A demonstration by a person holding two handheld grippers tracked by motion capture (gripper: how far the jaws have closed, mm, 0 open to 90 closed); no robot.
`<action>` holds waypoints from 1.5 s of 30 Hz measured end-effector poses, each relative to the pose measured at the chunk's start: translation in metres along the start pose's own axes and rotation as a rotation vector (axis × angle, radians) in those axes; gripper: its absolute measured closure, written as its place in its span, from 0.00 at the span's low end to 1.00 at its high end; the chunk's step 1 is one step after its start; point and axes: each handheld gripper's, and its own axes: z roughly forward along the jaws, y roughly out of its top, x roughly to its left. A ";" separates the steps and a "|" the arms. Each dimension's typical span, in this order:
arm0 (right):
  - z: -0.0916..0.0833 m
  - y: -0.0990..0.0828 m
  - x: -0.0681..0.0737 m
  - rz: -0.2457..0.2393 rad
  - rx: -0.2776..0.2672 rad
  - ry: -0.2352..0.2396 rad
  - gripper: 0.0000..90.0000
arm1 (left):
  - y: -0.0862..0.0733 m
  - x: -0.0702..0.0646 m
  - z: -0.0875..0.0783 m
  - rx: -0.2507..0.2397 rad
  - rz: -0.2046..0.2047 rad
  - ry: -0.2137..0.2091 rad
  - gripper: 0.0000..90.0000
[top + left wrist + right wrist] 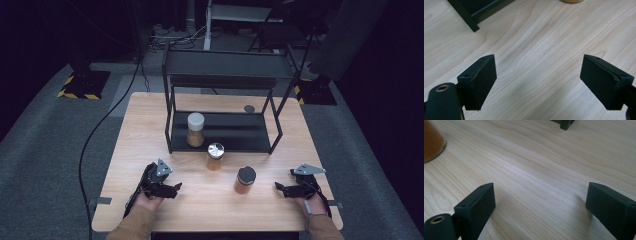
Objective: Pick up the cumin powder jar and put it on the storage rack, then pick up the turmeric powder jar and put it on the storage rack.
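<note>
Three jars are standing in view from above: a white-lidded jar (195, 129) is sitting on the lower tier of a black two-tier rack (225, 75), a silver-lidded jar (215, 156) is standing on the wooden surface (140, 130) just in front of the rack, and a dark-lidded jar (245, 180) is standing nearer the person, to the right of centre. All three are holding a brownish-orange filling, and no label or writing is readable on any of them. A small dark round object (249, 108) is lying on the surface behind the rack's right side. Two claws are resting at the near edge, one in each hand. The left claw (175, 188) is lying well apart from the silver-lidded jar, to its left and nearer the person; in the left gripper view the left claw (537, 82) is gaping wide with bare wood between its jaws, gripping nothing, and a rack foot (471, 23) is showing at upper left. The right claw (278, 187) is pointing toward the dark-lidded jar, near it but apart; in the right gripper view the right claw (540, 206) is likewise spread wide and empty, with the jar's orange base (432, 142) at the far left.
</note>
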 end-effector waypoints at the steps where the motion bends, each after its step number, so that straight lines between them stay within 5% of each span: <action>1: 0.000 0.000 0.000 0.000 0.000 0.000 0.10 | 0.000 0.001 0.002 0.006 -0.003 -0.002 0.15; 14: 0.000 0.000 0.000 -0.001 0.001 0.001 0.09 | -0.001 0.007 0.017 0.074 -0.023 -0.015 0.10; 18: 0.000 0.000 0.000 -0.001 0.001 0.001 0.09 | -0.002 0.007 0.019 0.067 -0.027 -0.015 0.06; 22: 0.000 0.000 0.000 -0.001 0.001 0.001 0.09 | -0.025 0.012 0.023 -0.029 -0.001 -0.034 0.00; 45: 0.001 0.008 -0.001 0.010 0.028 0.010 0.07 | -0.025 0.015 0.023 -0.028 0.007 -0.043 0.00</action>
